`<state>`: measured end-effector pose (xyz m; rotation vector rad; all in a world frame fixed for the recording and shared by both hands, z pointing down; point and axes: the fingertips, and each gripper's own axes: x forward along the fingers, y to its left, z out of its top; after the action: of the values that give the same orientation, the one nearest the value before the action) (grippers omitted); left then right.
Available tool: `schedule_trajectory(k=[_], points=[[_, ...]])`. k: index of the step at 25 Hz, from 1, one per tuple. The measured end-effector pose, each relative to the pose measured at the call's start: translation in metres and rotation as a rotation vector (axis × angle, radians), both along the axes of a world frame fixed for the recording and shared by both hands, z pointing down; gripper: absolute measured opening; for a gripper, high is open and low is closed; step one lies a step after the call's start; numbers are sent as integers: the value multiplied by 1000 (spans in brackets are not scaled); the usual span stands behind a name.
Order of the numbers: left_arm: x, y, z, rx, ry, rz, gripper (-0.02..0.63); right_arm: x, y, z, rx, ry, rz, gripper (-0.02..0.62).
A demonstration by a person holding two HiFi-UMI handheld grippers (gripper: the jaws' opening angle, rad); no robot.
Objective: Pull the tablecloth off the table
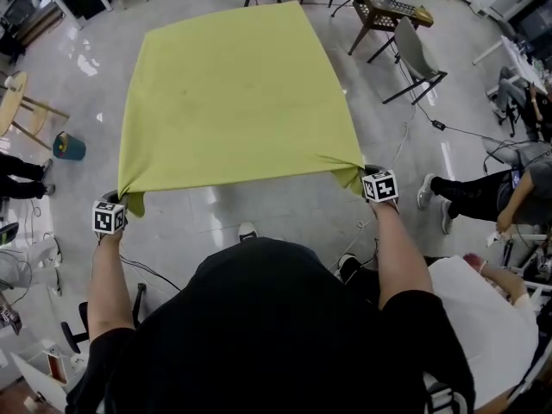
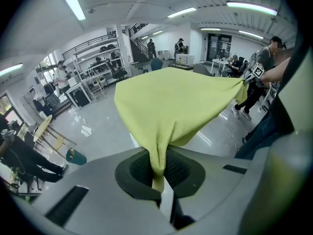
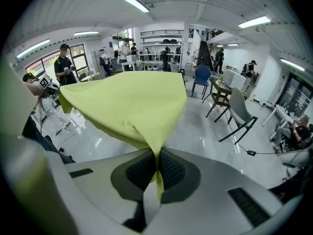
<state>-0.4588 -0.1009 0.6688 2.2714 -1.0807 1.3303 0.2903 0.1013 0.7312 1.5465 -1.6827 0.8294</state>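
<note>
Tablecloth (image 1: 233, 102), yellow-green, is being held by its two near corners. The left gripper (image 2: 157, 173) is clamping one bunched corner between closed jaws, and the right gripper (image 3: 156, 173) is pinching the other the same way. From both grippers the cloth is stretching taut ahead of the person, spreading flat above the glossy floor (image 1: 285, 214). Chairs (image 1: 414, 59) are standing beyond its right edge.

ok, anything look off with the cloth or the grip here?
Nothing stands out. The yellow-green fabric tablecloth spreads out flat with no tear or spill visible. It puckers only at its two near corners, where the left claw and the right claw are each shut on a pinched fold.
</note>
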Motion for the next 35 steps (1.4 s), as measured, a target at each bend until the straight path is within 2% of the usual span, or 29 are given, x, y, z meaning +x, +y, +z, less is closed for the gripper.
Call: schedule_trajectory(k=[19,29,35], points=[[5,142,-7,32,0,-79,25,6,124,12,19,-52,8,23],[-33,215,5,22,42,-112,25,-23,172,4,17,-34,32,23],[-58,245,1,33,78,-78,25,-46,198,-9,32,-21,78,23]])
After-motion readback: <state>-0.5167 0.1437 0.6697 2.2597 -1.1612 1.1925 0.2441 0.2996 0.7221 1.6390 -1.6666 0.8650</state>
